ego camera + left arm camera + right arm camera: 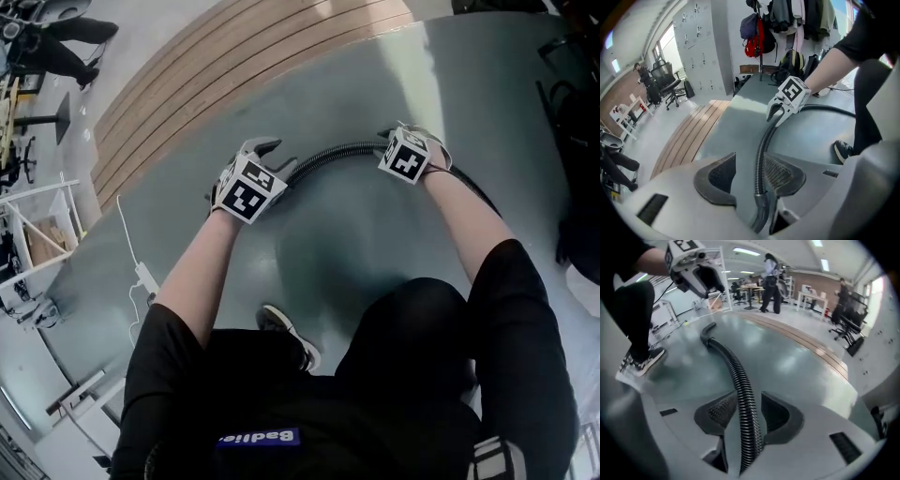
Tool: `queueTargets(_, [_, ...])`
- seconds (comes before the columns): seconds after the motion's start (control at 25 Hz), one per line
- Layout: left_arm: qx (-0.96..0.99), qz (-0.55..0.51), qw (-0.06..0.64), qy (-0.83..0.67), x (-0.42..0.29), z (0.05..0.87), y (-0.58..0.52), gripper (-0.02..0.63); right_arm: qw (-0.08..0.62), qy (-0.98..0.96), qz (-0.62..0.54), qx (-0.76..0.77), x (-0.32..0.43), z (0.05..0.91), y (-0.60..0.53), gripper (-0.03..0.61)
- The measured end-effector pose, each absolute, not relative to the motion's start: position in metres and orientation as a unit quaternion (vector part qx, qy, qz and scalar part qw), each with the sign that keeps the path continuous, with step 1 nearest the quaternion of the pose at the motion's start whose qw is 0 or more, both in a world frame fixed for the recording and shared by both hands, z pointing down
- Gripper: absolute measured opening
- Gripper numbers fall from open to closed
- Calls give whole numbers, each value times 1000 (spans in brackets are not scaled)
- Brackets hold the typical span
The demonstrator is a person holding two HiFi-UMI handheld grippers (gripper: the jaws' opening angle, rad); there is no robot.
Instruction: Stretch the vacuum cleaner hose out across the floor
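right tongs (747,412) pinch the black ribbed hose (738,376); left tongs (750,174) stand spread, hose between them (lying toward one side).

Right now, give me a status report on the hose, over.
Right gripper shut on hose. Left gripper open, hose end between jaws, unclamped. Hose curved between them. Nothing lies on it.

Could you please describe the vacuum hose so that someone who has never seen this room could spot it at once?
Look at the grey-green floor beside the strip of wooden boards. On it, in front of the person, a black hose arcs between the left gripper and the right gripper. It is the only ribbed tube there; the thin white cable nearby is smooth.
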State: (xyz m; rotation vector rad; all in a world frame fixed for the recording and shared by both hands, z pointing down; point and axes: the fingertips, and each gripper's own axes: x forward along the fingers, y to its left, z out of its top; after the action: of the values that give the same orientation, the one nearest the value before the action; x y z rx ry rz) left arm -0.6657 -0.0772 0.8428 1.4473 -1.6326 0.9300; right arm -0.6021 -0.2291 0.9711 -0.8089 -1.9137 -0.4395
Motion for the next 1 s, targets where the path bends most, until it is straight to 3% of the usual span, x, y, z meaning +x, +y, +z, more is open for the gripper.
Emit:
queueTargets(0.08, [559,365,393,-633,-654,858,-61,183,481,-757,-236,-374,-594,983,-203,186])
queueTargets(0.2, [552,355,421,-626,-640,873,-48,181,481,-724,-330,-368,-603,999,-200,195])
queueTargets(0.32, [555,351,433,-618,-631,877,-36,181,509,-697,-348,-365,-602,1023,-203,195])
queueTargets(0.48, [558,356,433,-612,-625,874,-27,182,523,-710,-303,-362,-606,1025,-207,184])
queueTargets(0.72, [553,348,420,-630,-631,858,-31,181,555,-767,-233,-222,-650,1009,-280,181])
queueTargets(0.88, [542,333,424,-645,-629,848,-28,182,581,-800,-132,-73,-668,1000,-358,187])
queueTargets(1.0, [543,337,421,-644,-627,846,-23,181,588,-805,-58,-53,-675,1004,-372,189])
